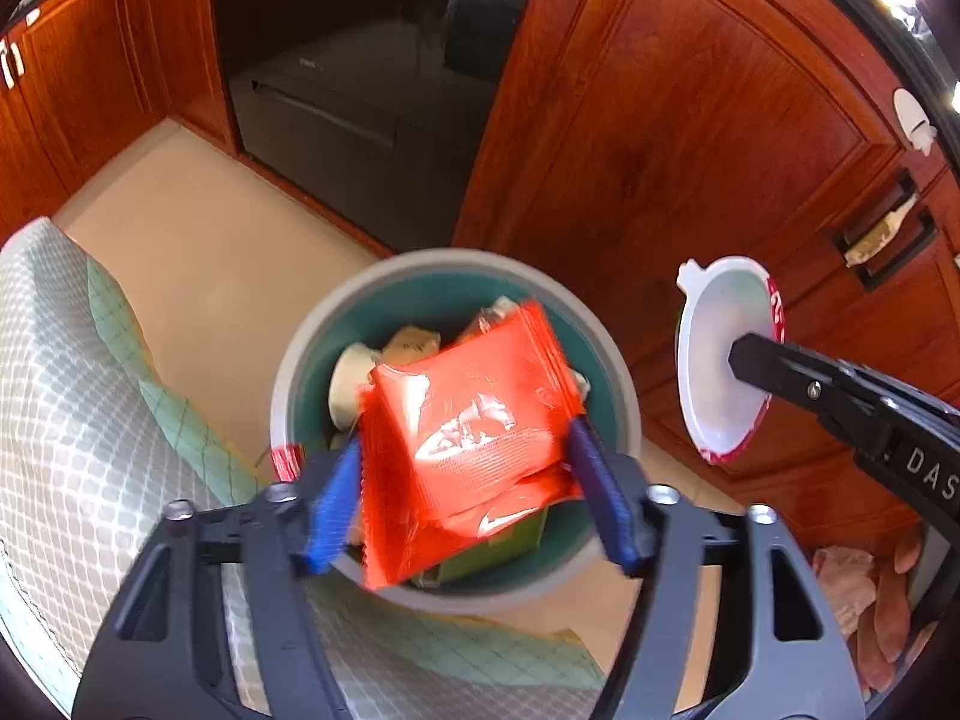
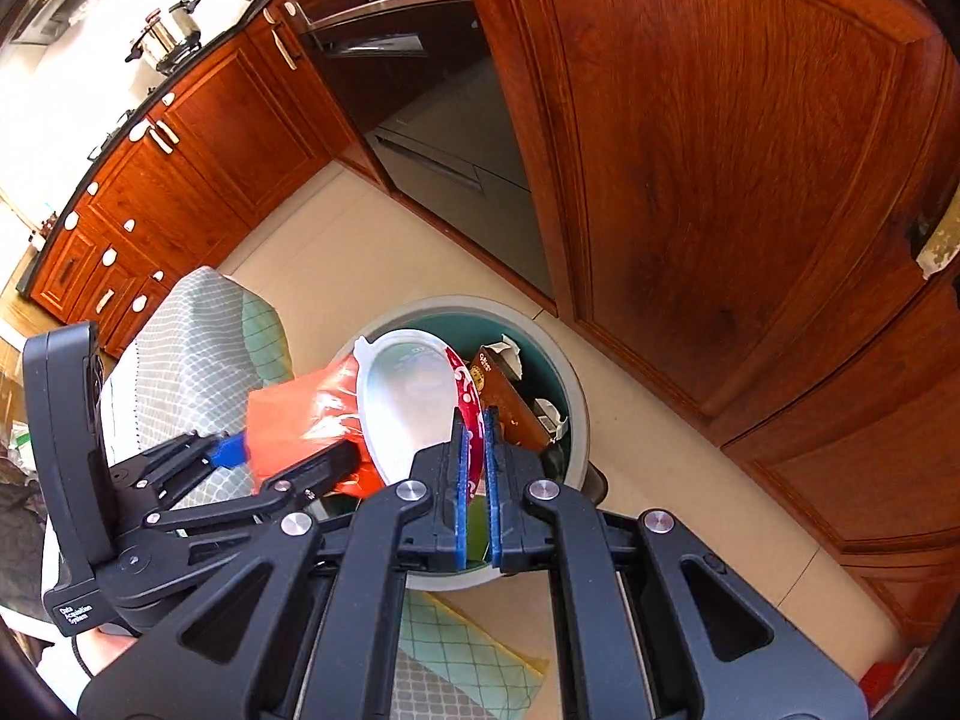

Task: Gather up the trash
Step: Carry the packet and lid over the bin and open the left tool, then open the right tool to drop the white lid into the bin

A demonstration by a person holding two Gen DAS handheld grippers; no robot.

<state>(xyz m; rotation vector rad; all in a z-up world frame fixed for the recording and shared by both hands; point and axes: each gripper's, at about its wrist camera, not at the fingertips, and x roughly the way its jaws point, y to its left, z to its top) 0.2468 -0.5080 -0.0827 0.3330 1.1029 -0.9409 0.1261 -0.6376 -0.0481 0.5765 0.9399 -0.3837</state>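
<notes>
A round grey trash bin point(image 1: 624, 396) with a teal inside stands on the floor and holds several pieces of trash; it also shows in the right wrist view point(image 2: 576, 396). My left gripper point(image 1: 465, 450) is above the bin, jaws wide, with an orange wrapper point(image 1: 474, 420) between them; the wrapper is blurred and I cannot tell if the pads touch it. My right gripper point(image 2: 475, 420) is shut on the rim of a white plastic lid point(image 2: 408, 396) with a red edge, held over the bin. The lid point(image 1: 720, 354) sits right of the bin in the left wrist view.
A table corner under a grey-green checked cloth point(image 1: 78, 384) lies left of the bin. Red-brown wooden cabinets point(image 1: 690, 138) stand close behind it, a dark oven point(image 1: 360, 60) beside them. A brown carton point(image 2: 510, 402) sticks up inside the bin. Beige floor tiles point(image 1: 198, 240) surround it.
</notes>
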